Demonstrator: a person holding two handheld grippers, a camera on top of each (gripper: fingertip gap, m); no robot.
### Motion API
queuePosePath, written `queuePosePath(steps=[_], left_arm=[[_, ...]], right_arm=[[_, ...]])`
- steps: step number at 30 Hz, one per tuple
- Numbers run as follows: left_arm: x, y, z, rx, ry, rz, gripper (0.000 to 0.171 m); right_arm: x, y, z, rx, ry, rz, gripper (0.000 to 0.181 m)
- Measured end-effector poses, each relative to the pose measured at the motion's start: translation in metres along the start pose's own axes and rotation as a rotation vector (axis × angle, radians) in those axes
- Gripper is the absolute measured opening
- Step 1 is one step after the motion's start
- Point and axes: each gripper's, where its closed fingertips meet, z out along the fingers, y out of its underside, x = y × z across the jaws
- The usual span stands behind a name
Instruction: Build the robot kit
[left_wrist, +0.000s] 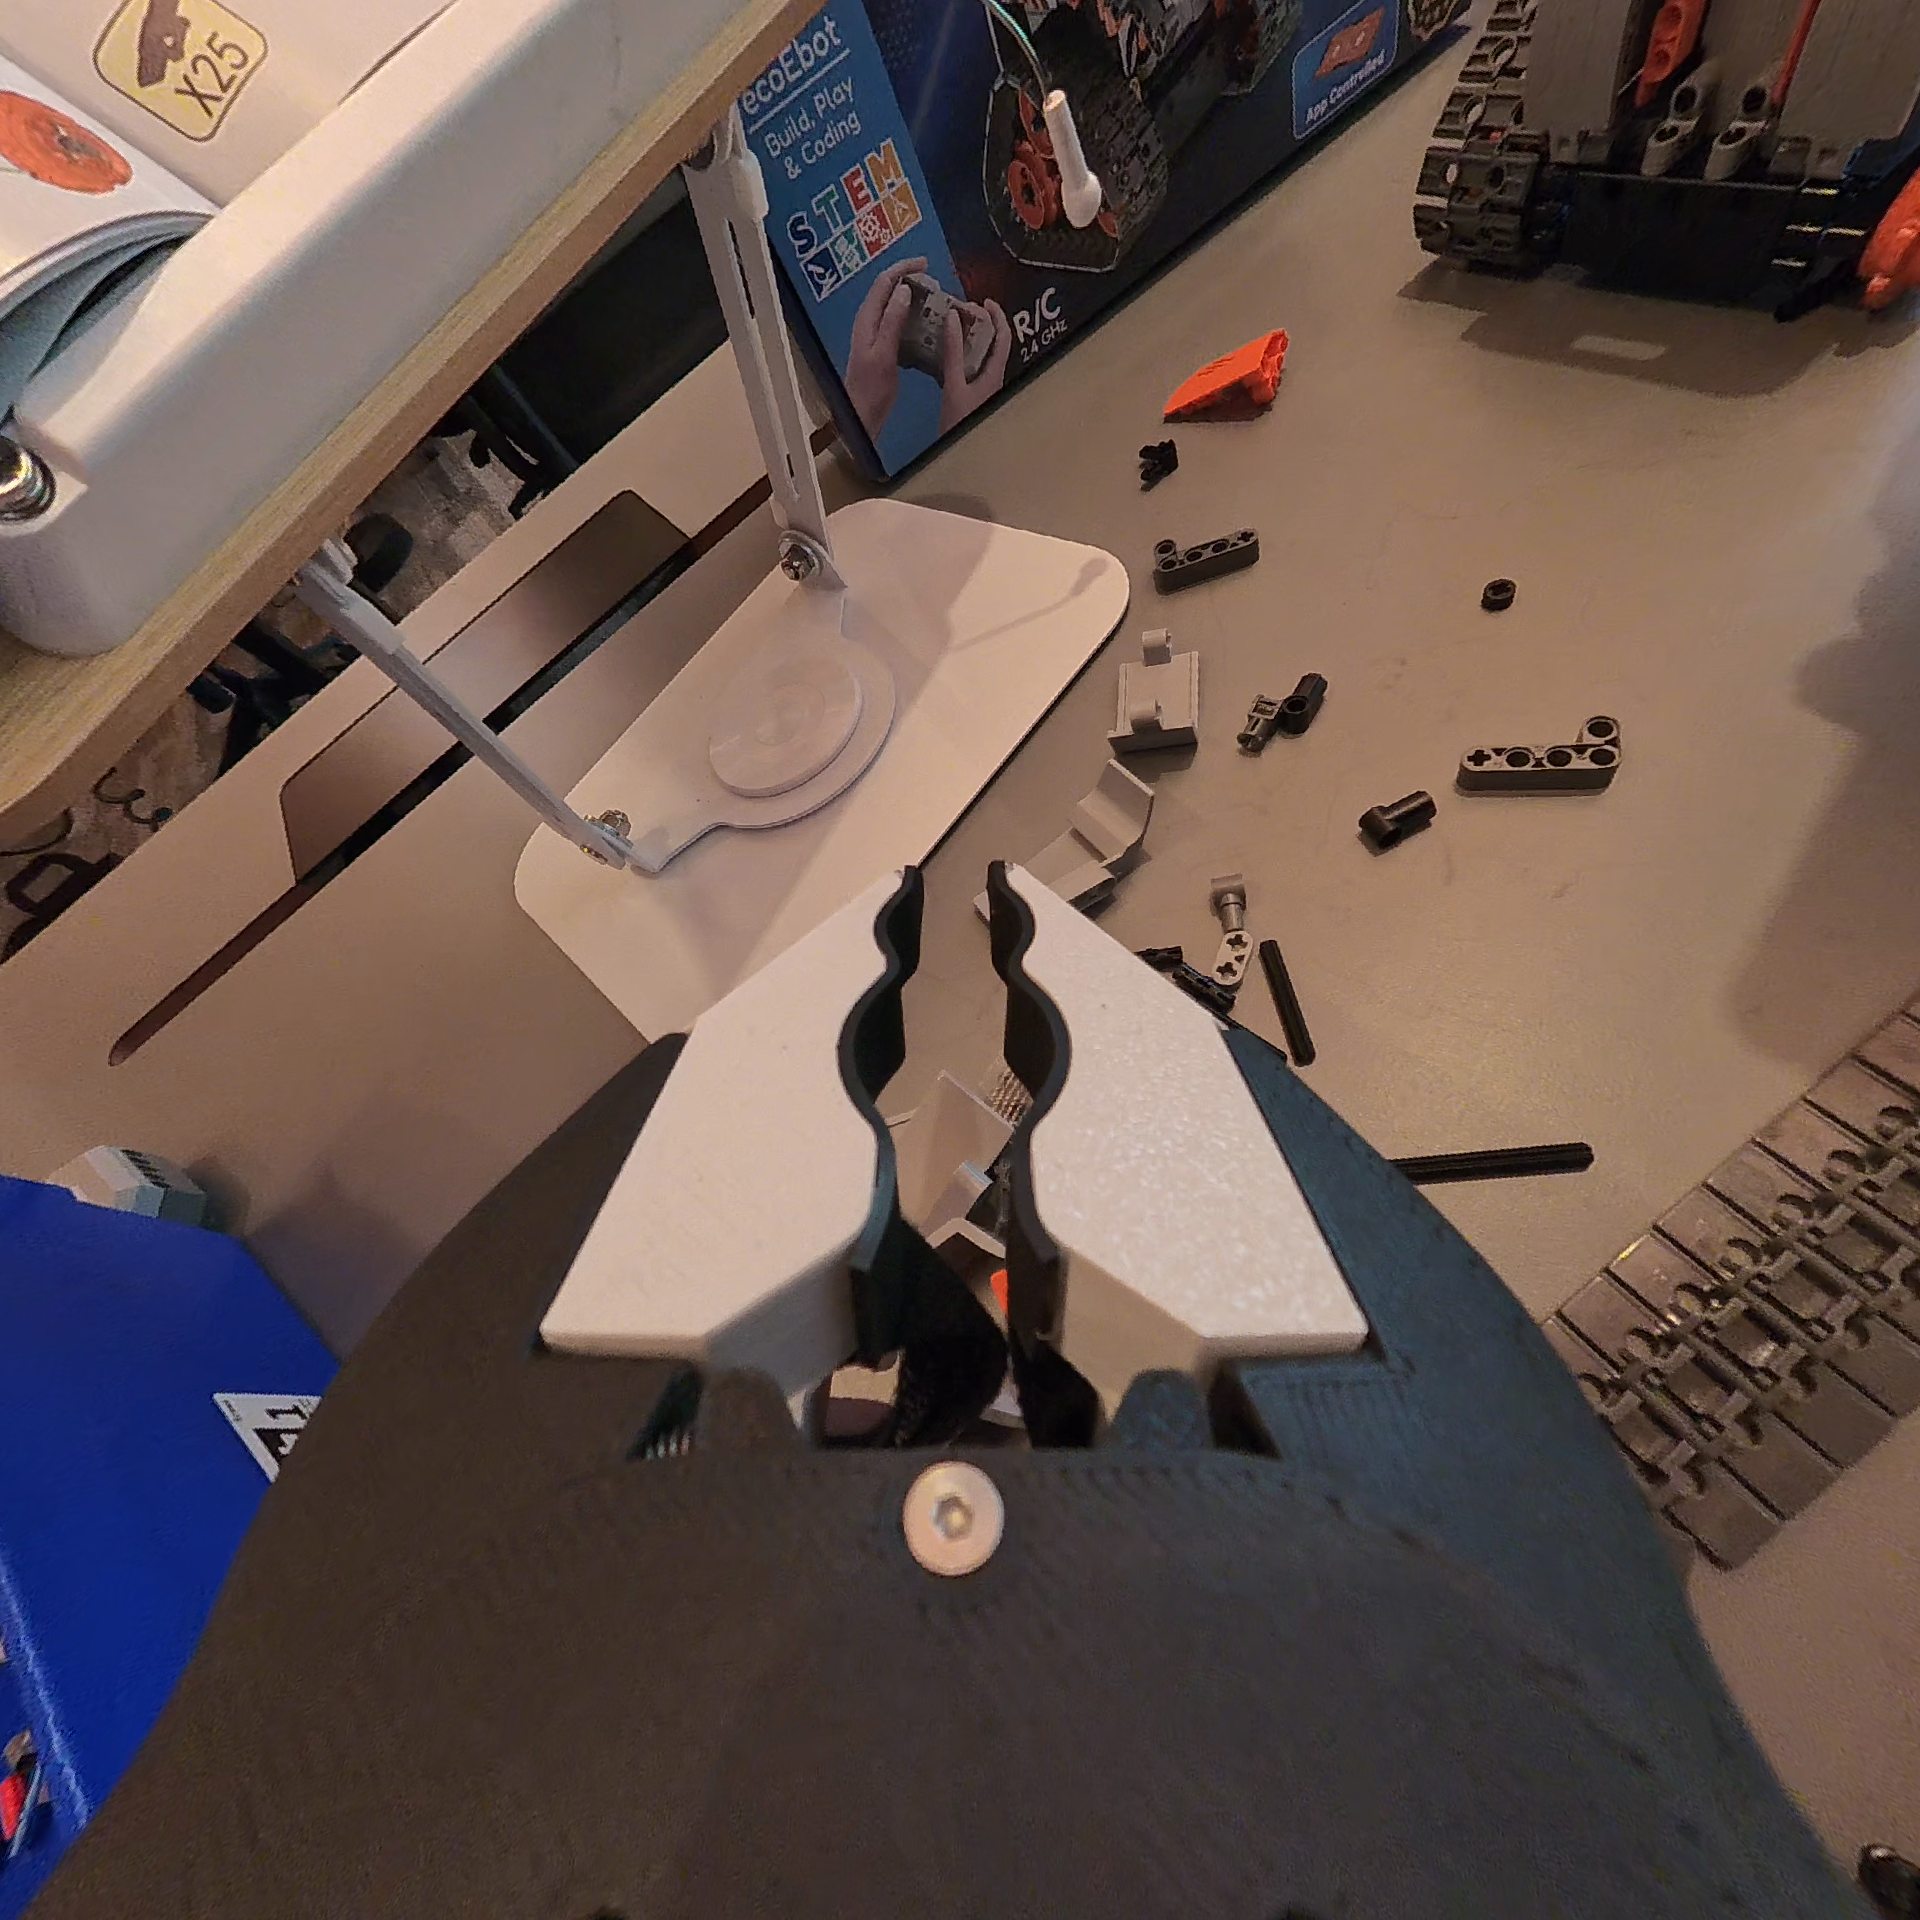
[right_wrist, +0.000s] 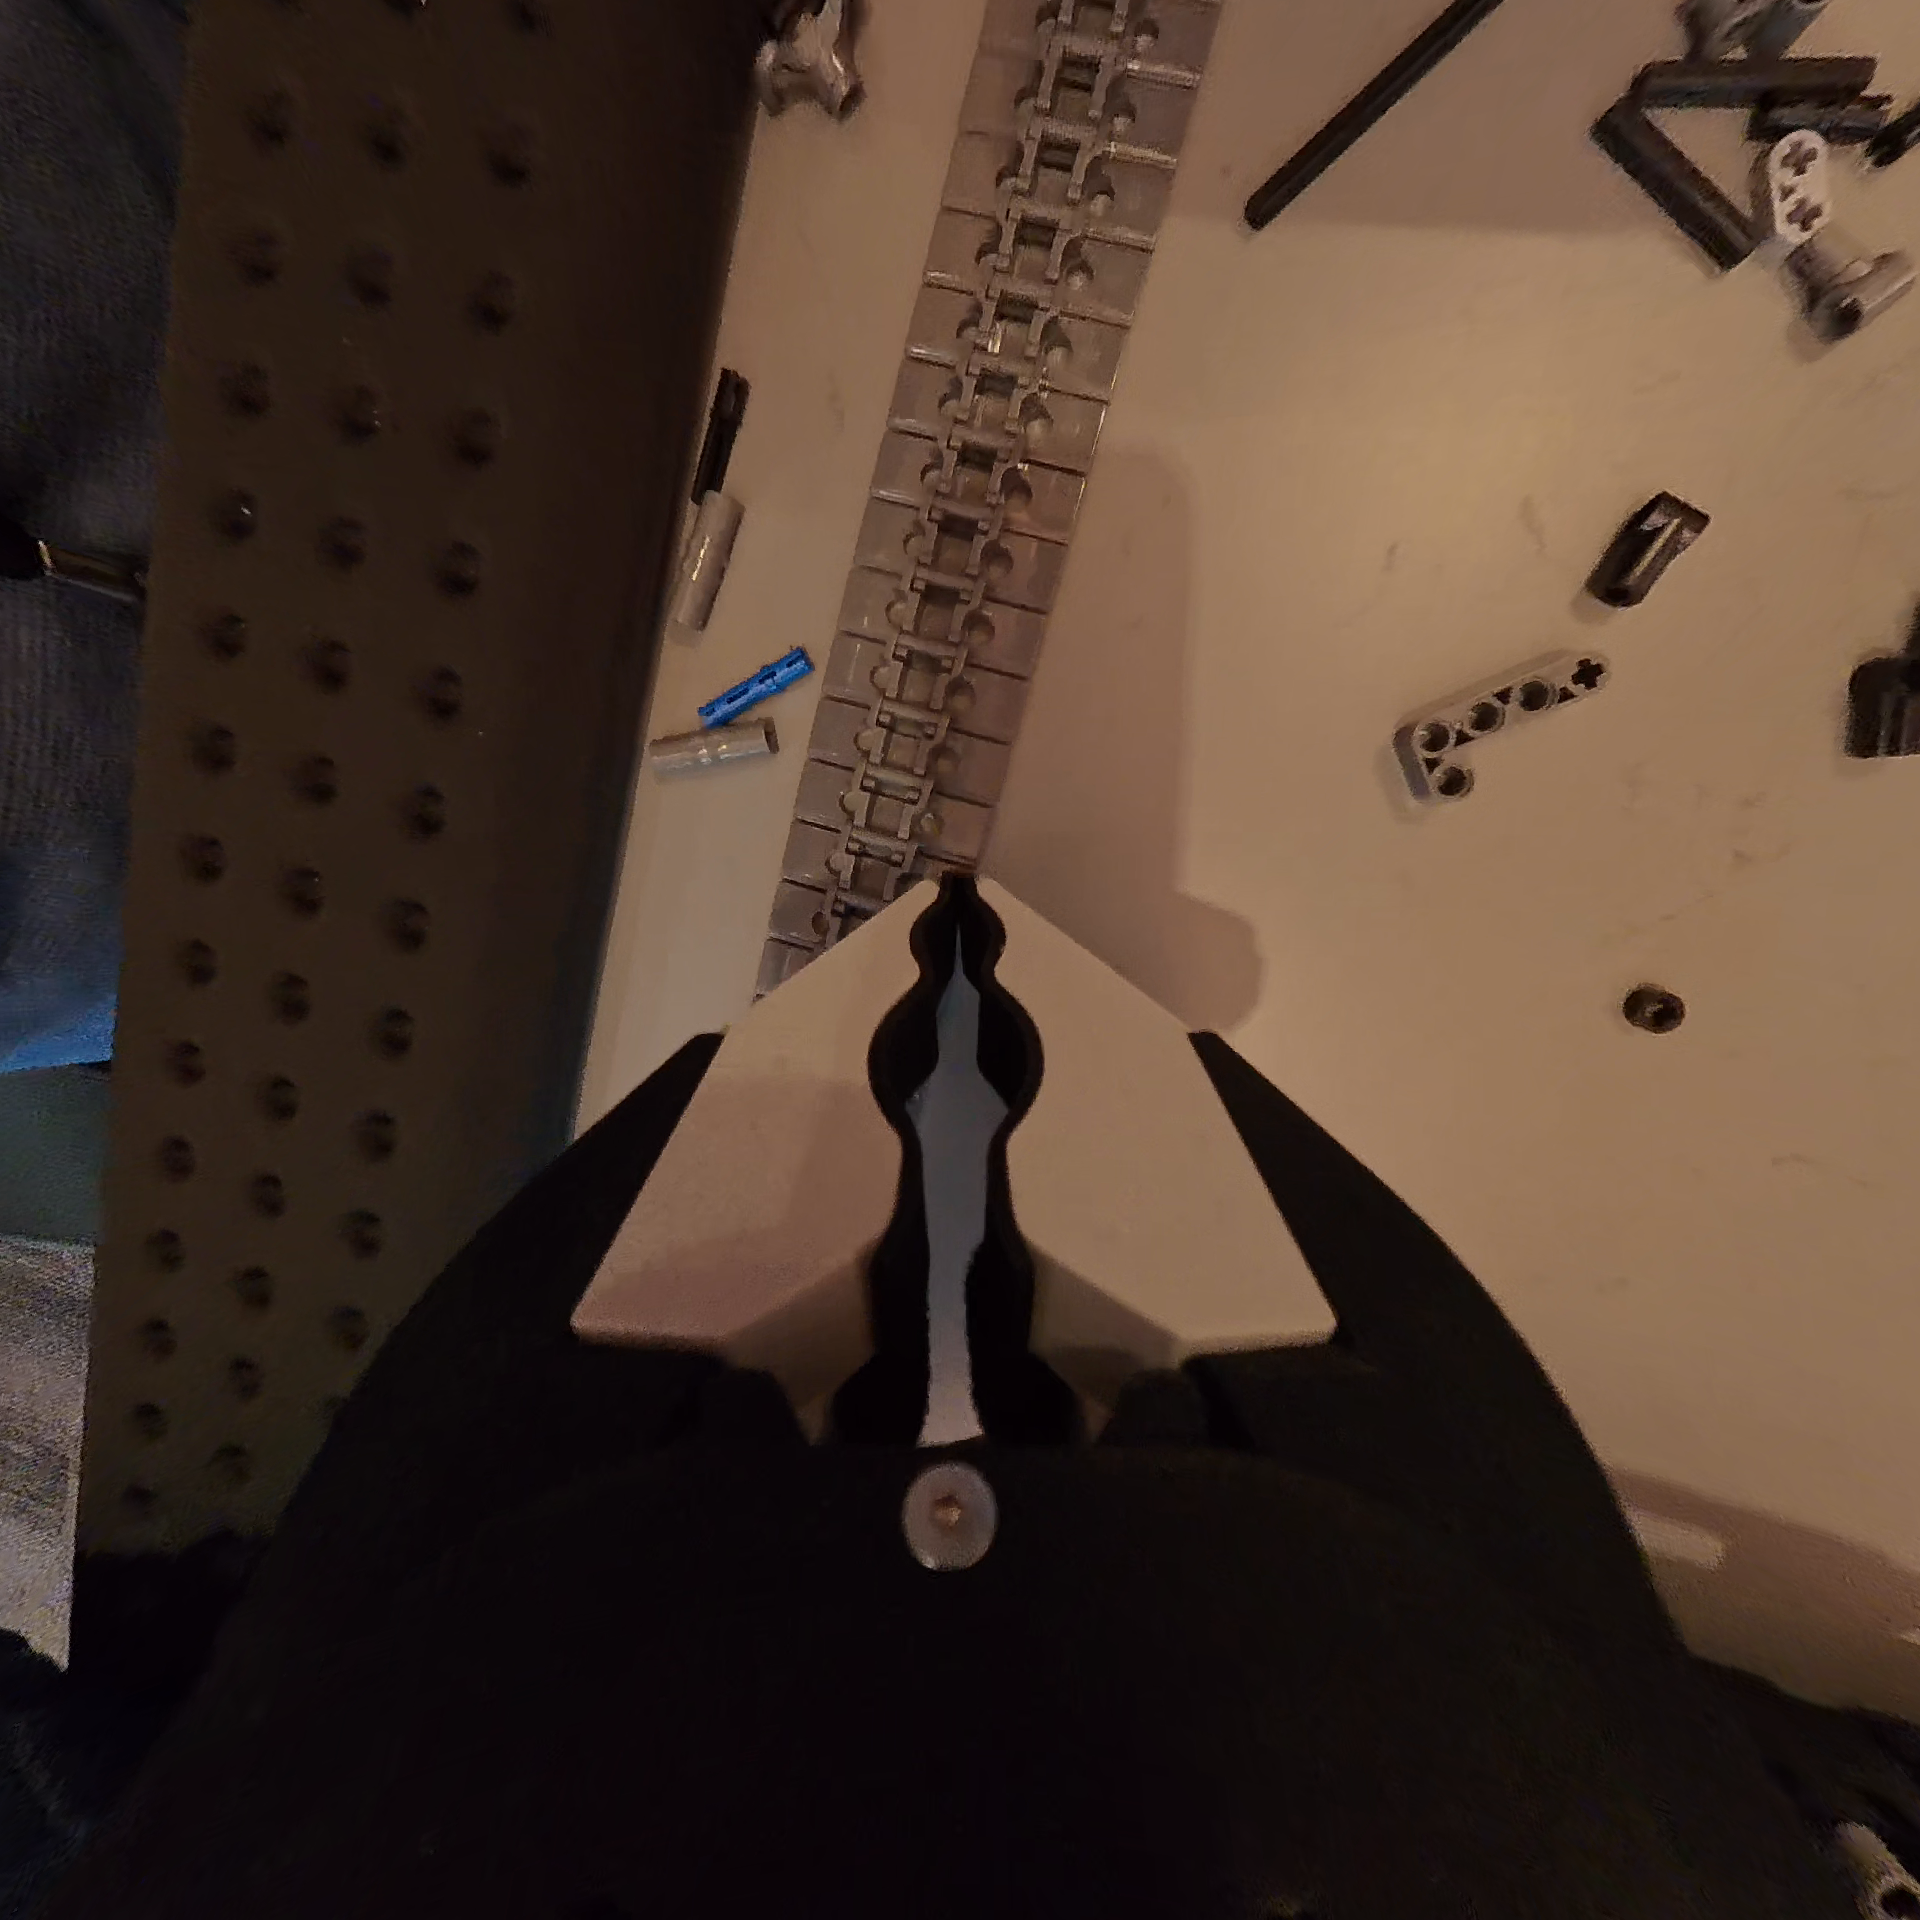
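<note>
My left gripper (left_wrist: 954, 896) hovers over the beige table with its jaws a narrow gap apart and nothing between the tips. Grey and orange parts show through the gap lower down, and I cannot tell whether they touch the fingers. A grey angled panel (left_wrist: 1101, 831) lies just beyond the tips. My right gripper (right_wrist: 954, 883) is shut, with its tips meeting at the near right edge of a long grey track tread (right_wrist: 997, 468). I cannot tell whether the tips pinch a link. The tread also shows in the left wrist view (left_wrist: 1766, 1299).
A white stand base (left_wrist: 831, 707) carries a wooden board (left_wrist: 343, 436), with a blue toy box (left_wrist: 935, 208) and a tracked model (left_wrist: 1662, 177) behind. Loose parts lie about: an orange panel (left_wrist: 1231, 376), an L-beam (right_wrist: 1496, 727), a black axle (right_wrist: 1371, 109), a blue pin (right_wrist: 753, 698). A black studded plate (right_wrist: 364, 727) lies left. Tip to tip, the grippers are about 20 cm apart. The long grey track tread (right_wrist: 997, 468) lies some 7 cm from my right tips, 15 cm from my left tips.
</note>
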Motion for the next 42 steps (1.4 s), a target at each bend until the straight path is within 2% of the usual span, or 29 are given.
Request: queuePosePath(steps=[16, 22, 28, 33, 38, 42], left_arm=[[-0.001, 0.0, 0.0, -0.001, -0.004, 0.0, 0.012], [0.001, 0.0, 0.001, -0.006, -0.003, 0.006, 0.012], [0.0, 0.0, 0.001, -0.006, -0.005, 0.005, 0.012], [0.002, 0.0, 0.002, -0.01, -0.004, 0.01, 0.012], [0.001, 0.0, 0.001, -0.01, -0.006, 0.007, 0.012], [0.003, 0.001, 0.003, -0.015, -0.004, 0.012, 0.012]], right_arm=[[-0.004, 0.013, -0.015, 0.02, 0.01, 0.024, 0.0], [-0.005, 0.021, -0.009, -0.004, 0.003, 0.036, 0.0], [-0.007, 0.026, -0.022, 0.017, 0.018, 0.046, 0.0], [-0.011, 0.033, -0.014, -0.001, -0.006, 0.057, 0.0], [-0.011, 0.034, -0.025, 0.017, 0.008, 0.057, 0.0], [-0.013, 0.041, -0.019, -0.003, -0.007, 0.068, 0.0]])
